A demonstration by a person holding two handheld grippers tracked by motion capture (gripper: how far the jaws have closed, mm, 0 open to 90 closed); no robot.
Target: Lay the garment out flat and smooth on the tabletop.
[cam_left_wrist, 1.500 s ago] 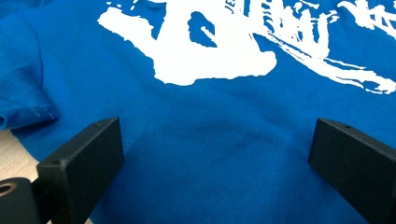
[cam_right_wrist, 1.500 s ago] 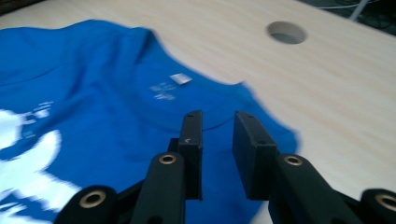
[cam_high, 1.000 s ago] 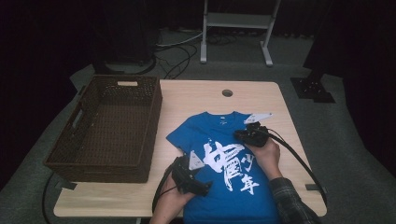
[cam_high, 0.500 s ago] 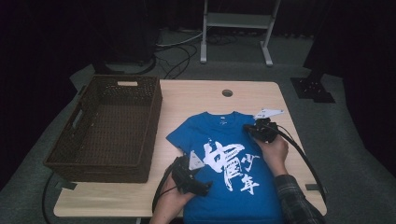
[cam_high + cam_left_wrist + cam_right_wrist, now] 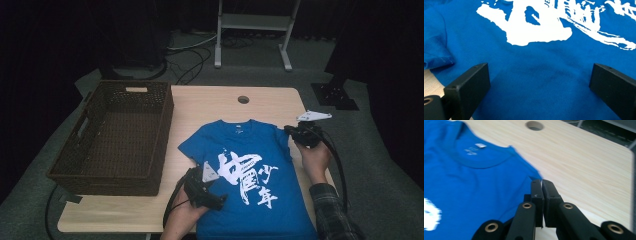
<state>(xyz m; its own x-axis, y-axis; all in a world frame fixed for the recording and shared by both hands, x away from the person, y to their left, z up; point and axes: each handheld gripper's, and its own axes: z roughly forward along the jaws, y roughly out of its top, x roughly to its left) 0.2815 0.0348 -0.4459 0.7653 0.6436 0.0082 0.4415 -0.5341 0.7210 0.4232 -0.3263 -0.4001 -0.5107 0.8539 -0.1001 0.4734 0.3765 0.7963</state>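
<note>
Right gripper view – collar label (image 5: 480, 145), high view – basket (image 5: 117, 137)

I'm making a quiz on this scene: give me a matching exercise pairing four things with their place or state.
Things:
1. blue T-shirt with white print
2. dark brown woven basket
3. left gripper
4. right gripper

States:
A. jaws pressed together
B. spread flat on the table
C. jaws wide apart over blue cloth
D. stands at the table's left end

Pairs: 1-B, 2-D, 3-C, 4-A
</note>
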